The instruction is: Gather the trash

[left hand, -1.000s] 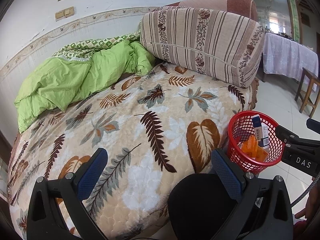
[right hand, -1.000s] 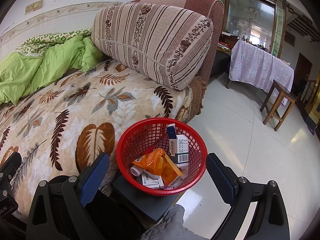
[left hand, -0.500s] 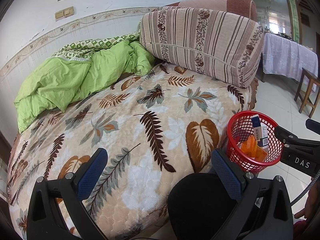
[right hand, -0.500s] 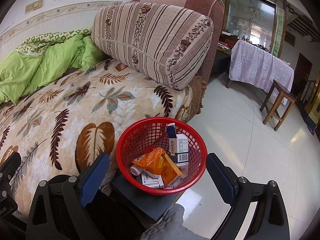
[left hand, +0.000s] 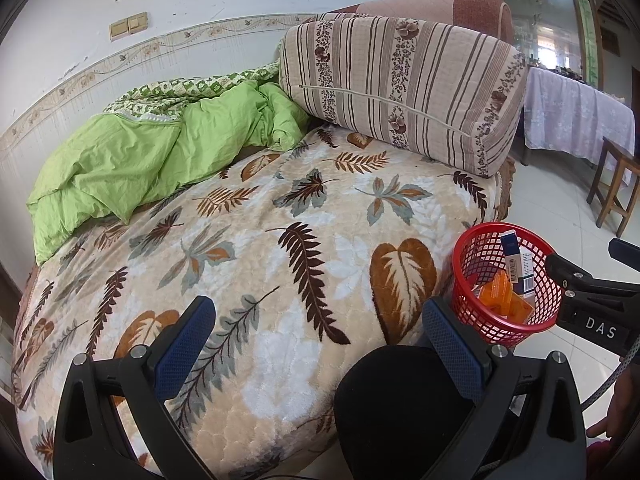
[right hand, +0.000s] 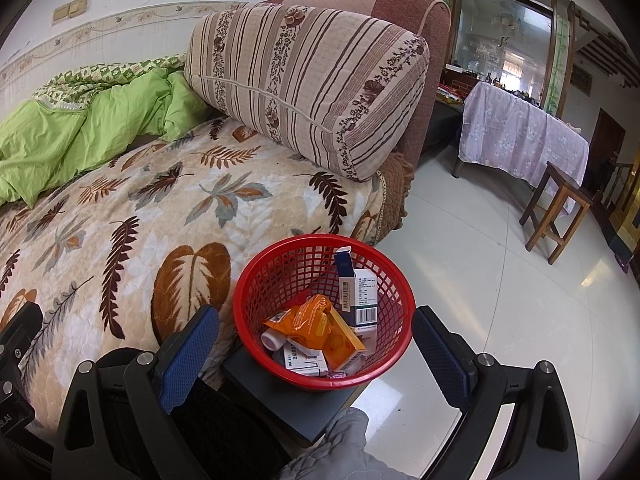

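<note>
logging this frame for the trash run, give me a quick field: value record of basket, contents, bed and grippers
basket: red basket, upright on a dark stand beside the bed
contents: orange packet, blue-and-white box, orange box, white box
bed: leaf-print blanket, no loose trash seen
left gripper: open, holding nothing
right gripper: open, holding nothing

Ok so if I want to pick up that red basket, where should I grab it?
Probably the rim of the red basket, pinched from above with one finger inside and one outside. Its mouth is open, the mesh wall is thin, and the right side over the floor is clear. The boxes lean near the far rim, so grip nearer.
</note>
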Tool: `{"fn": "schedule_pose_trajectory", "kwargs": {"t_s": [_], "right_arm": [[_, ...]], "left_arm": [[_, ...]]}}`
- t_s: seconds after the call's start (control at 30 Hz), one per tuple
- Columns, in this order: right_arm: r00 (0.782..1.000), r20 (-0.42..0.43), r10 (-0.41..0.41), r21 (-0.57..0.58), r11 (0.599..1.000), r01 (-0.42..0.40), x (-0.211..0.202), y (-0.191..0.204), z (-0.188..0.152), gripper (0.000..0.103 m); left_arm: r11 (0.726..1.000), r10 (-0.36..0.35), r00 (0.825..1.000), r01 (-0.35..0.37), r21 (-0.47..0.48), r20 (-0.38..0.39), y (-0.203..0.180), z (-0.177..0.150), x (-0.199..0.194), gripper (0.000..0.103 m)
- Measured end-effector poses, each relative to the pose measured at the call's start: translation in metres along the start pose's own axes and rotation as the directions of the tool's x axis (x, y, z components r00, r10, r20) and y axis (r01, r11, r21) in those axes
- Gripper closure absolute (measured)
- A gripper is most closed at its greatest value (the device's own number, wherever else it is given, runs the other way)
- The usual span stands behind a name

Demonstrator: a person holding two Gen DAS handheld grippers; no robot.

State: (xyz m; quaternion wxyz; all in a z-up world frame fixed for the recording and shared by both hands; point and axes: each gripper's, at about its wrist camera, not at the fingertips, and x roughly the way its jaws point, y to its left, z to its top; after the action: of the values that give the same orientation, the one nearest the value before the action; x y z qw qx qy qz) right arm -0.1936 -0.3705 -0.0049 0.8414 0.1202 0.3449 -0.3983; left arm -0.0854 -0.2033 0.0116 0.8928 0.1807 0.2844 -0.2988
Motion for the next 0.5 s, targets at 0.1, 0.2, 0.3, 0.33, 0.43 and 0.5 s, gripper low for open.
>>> {"fn": "schedule_pose_trajectory", "kwargs": {"t_s": [0.1,0.2,0.3,0.33,0.43,0.5], "right_arm": [[1.0,0.001,0.001,-0.003,1.0,-0.001,-0.001,0.0,-0.001,0.005],[1.0,0.009,0.011,-0.021,1.0,-0.01,0.001,0.004,-0.002,0.005],[0.998,0.034,0.049,-0.057,0.997,-0.047,0.005,0.014,0.005,0.005],[0.997,0.045,0.069,-0.08,0.995,-0.066,0.005,0.022,0.008,0.005],[0.987,0.069,0.142,-0.126,0.983,-0.133,0.006,0.046,0.019,0.005],[0.972,0.086,0.221,-0.156,0.966,-0.206,0.008,0.065,0.028,0.005]], "left_arm": [[1.0,-0.004,1.0,0.004,-0.002,-0.003,0.001,0.0,0.0,0.0],[1.0,-0.006,1.0,0.006,-0.018,-0.011,0.0,0.0,0.001,0.0],[0.998,0.011,1.0,-0.012,-0.056,-0.023,0.01,0.001,0.003,0.0],[0.996,0.013,0.999,-0.016,-0.088,-0.036,0.017,0.001,0.005,0.0],[0.984,0.046,0.997,-0.057,-0.169,-0.064,0.048,-0.003,0.01,0.0],[0.967,0.069,0.993,-0.089,-0.24,-0.092,0.076,-0.008,0.014,0.0]]}}
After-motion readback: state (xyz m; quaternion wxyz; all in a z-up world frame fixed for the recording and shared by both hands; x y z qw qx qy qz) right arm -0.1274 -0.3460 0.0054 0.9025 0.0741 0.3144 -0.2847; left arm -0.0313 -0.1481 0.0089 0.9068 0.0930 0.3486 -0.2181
